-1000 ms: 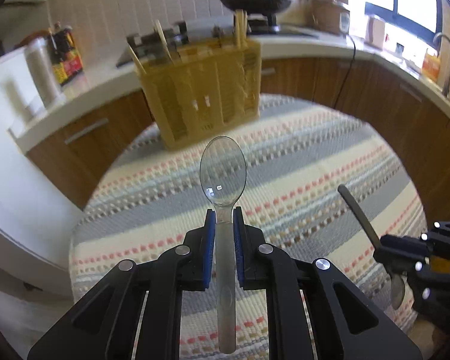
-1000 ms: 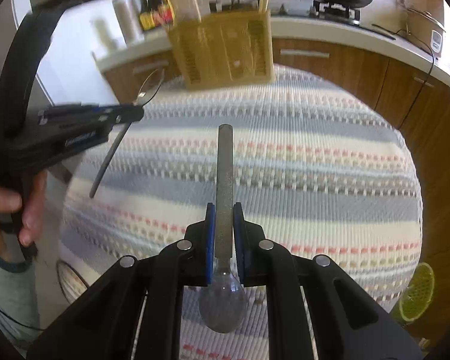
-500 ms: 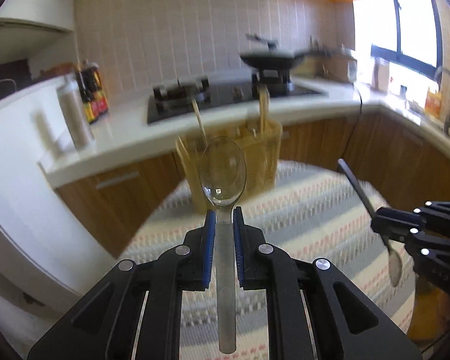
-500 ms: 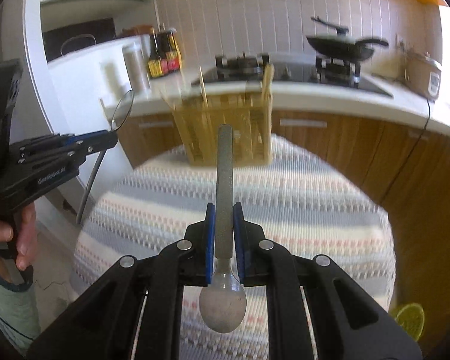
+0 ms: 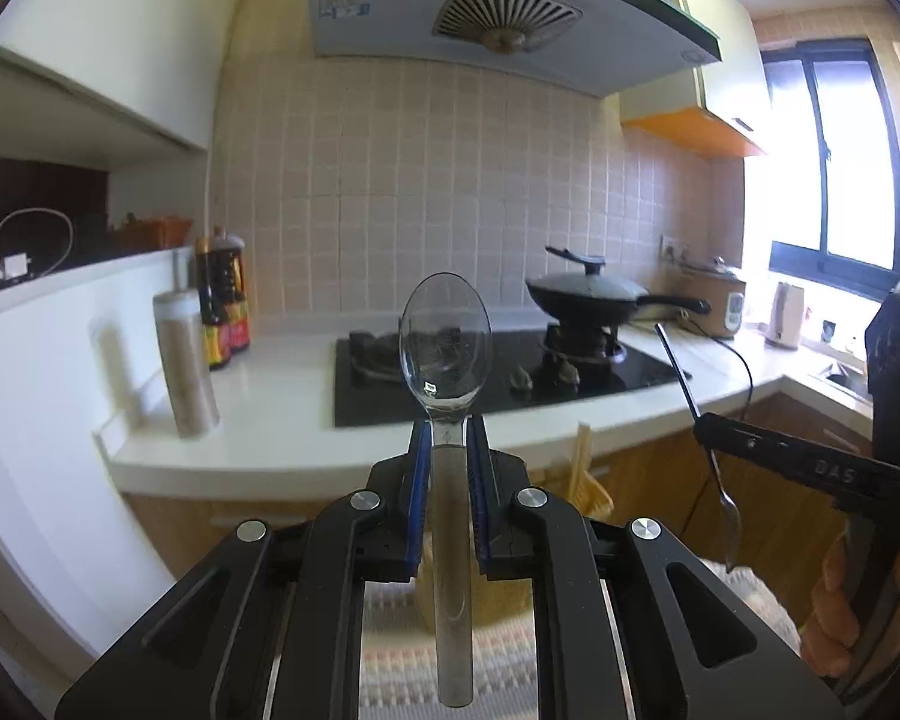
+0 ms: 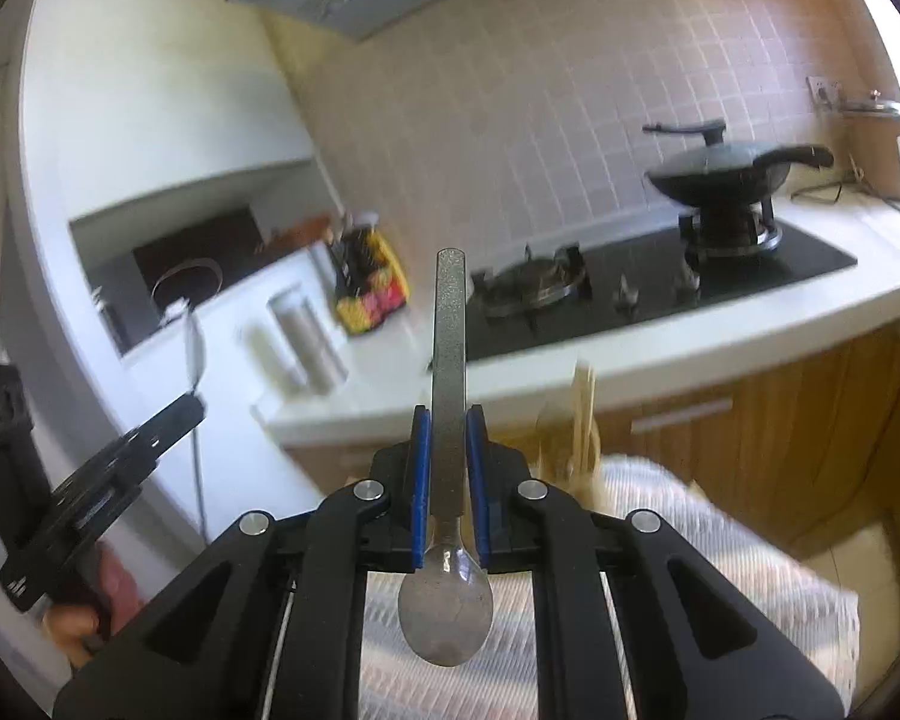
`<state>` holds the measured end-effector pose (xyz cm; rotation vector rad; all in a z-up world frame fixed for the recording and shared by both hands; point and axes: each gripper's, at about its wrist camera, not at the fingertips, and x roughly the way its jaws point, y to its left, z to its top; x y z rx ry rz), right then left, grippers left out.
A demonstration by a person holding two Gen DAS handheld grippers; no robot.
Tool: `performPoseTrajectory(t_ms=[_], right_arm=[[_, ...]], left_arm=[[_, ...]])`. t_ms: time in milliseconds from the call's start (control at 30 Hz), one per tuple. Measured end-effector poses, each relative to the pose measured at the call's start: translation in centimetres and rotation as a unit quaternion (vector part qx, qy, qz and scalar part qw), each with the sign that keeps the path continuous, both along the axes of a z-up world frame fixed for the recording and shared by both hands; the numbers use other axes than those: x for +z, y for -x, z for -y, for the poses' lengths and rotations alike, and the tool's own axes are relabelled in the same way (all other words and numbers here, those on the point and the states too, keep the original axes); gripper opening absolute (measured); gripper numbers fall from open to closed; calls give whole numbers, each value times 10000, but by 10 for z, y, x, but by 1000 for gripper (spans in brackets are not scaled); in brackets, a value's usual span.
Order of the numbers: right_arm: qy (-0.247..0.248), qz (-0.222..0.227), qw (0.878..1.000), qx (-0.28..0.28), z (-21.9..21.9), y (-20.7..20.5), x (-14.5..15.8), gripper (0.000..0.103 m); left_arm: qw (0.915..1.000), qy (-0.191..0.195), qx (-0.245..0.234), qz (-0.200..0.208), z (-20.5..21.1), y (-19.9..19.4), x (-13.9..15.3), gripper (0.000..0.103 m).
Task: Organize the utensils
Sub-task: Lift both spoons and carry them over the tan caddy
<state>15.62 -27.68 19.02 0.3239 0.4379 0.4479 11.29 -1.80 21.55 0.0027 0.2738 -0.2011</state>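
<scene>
Above the striped cloth (image 5: 402, 660), each claw clamps one metal spoon: left claw (image 5: 447, 438) bowl-forward, right claw (image 6: 448, 438) handle-forward.

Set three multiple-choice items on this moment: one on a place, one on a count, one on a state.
1. Where is the black pan?
A. on the stove
B. on the striped cloth
C. in the sink

2. How many spoons are held?
A. none
B. one
C. two

3. Which way does the right gripper hold its spoon?
A. bowl forward
B. handle forward
C. crosswise

Answers:
A, it sits on a burner.
C, the left gripper also clamps a spoon.
B, the bowl hangs behind the fingers.
</scene>
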Motion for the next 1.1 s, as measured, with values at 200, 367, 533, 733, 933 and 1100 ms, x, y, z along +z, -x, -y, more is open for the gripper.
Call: performPoseTrajectory(t_ms=[200,367,533,733,933,1100], right_arm=[[23,410,9984,-388,1,-43,-2,10],[-107,766,9960,-453,0,-68,-6,10],[-55,1151,9921,-496,-5,-84,-16,10],[69,1117,9924,-509,-10,-105,-39,10],[46,1030,9930,-580,-11,-119,-66,10],[335,1119,9914,-596,-22,-121,-80,10]], left_arm=[[9994,248,-11,222,4,-40,-1,10],[9980,483,-120,383,7,-71,-18,10],[9943,908,-299,462,-2,-98,-42,11],[9920,1177,-197,420,-12,-121,-65,11],[9907,1275,-176,438,-16,-130,-76,11],[9898,1355,-201,387,-16,-136,-87,11]])
